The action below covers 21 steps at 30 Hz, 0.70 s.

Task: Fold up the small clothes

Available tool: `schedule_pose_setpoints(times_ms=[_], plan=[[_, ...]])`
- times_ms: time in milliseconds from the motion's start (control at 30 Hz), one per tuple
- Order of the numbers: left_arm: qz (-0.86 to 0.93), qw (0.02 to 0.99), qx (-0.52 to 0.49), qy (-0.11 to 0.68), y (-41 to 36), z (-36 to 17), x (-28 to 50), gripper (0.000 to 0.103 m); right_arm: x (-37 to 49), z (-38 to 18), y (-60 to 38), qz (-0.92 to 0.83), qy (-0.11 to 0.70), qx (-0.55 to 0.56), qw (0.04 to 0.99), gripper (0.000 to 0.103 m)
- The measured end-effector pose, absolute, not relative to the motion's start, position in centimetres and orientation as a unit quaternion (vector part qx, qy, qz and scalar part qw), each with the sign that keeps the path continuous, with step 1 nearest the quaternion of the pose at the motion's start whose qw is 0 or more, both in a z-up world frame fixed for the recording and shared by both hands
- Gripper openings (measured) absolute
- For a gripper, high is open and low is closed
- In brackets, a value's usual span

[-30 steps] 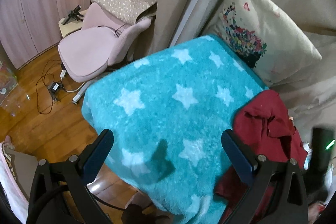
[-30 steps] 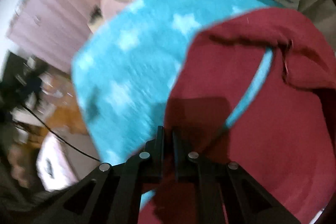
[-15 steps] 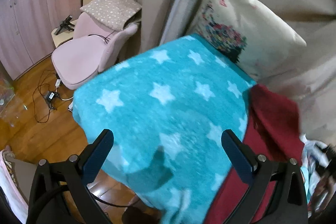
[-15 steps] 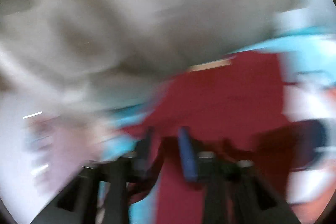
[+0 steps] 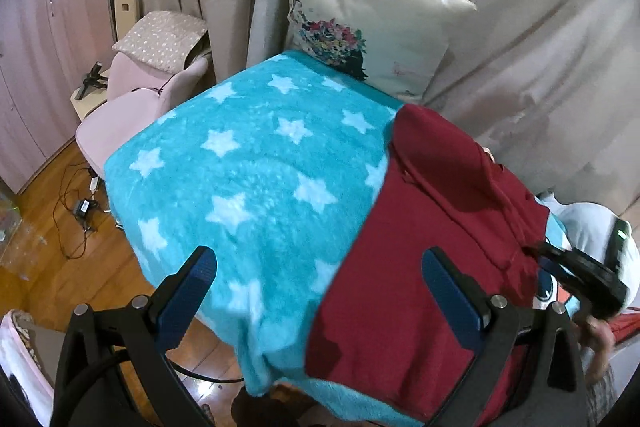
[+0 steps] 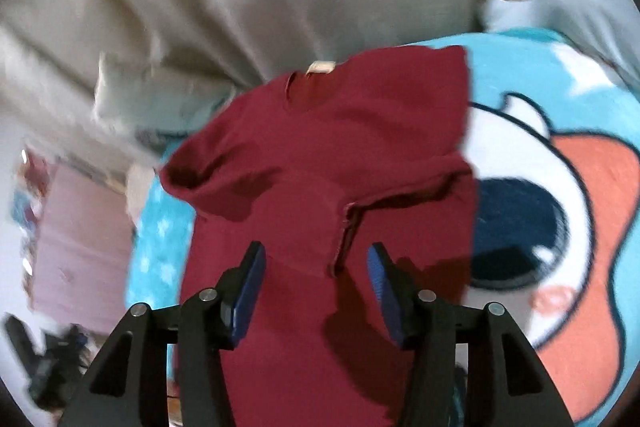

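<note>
Turquoise fleece printed with white stars covers the surface we work over, a blanket (image 5: 256, 163) that drapes down past its near edge toward a wooden floor (image 5: 48, 267). On its right side lies a dark red T-shirt (image 5: 420, 267), spread mostly flat with its hem hanging over the front edge; from our right wrist camera we see the same T-shirt (image 6: 328, 155) with its neckline and a pale label at the far end, one short sleeve bunched out to the left and the other folded across the body. Our left gripper (image 5: 320, 291) hangs above the blanket's front edge with its blue-padded fingers wide apart and holding nothing. Our right gripper (image 6: 316, 283) hovers over the lower part of the shirt, its fingers likewise parted, though we cannot tell whether the pads touch the cloth. Beyond the shirt on the right, the blanket shows a large cartoon print (image 6: 560, 227) in white, navy and orange. At the head of the surface a white pillow (image 5: 360, 15) with a flower design leans against beige curtains (image 5: 520, 47). To the left stands a pale pink chair (image 5: 132, 115) with a dotted cushion (image 5: 160, 39) on its back, and behind it pink cupboard doors (image 5: 36, 67). Cables and a power adapter (image 5: 84, 205) lie on the floor by the chair.
</note>
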<state>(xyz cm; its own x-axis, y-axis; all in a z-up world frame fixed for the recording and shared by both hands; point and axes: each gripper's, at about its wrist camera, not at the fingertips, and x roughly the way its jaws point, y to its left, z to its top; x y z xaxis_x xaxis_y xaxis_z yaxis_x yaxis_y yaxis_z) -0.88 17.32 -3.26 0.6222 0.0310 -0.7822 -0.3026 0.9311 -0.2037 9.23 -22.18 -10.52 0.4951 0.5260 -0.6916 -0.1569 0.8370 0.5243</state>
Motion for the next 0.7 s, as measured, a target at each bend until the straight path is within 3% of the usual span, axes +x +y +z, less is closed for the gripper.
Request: schedule_pose_setpoints(times_ms=[200, 267, 300, 567, 700], plan=[[0.128, 0.888, -0.175, 0.406, 17.3, -2.3, -4.4, 0.102, 12.6, -14.3, -17.8, 0.194, 0.500, 0.144, 0.832, 0.057], [0.143, 0.889, -0.180, 0.396, 17.6, -1.8, -5.5, 0.102, 12.8, -14.8, -17.7, 0.180, 0.505, 0.142, 0.832, 0.028], [0.152, 0.889, -0.183, 0.391, 17.9, -1.6, -6.0, 0.102, 12.7, -14.5, -17.9, 0.195, 0.510, 0.157, 0.823, 0.007], [0.164, 0.889, -0.193, 0.382, 18.2, -1.1, -6.2, 0.102, 11.7, -4.2, -21.6, 0.244, 0.407, 0.175, 0.863, 0.007], [0.143, 0.894, -0.178, 0.387, 17.4, -1.3, -5.0, 0.102, 14.4, -5.9, -24.6, 0.147, 0.432, 0.129, 0.881, 0.007]])
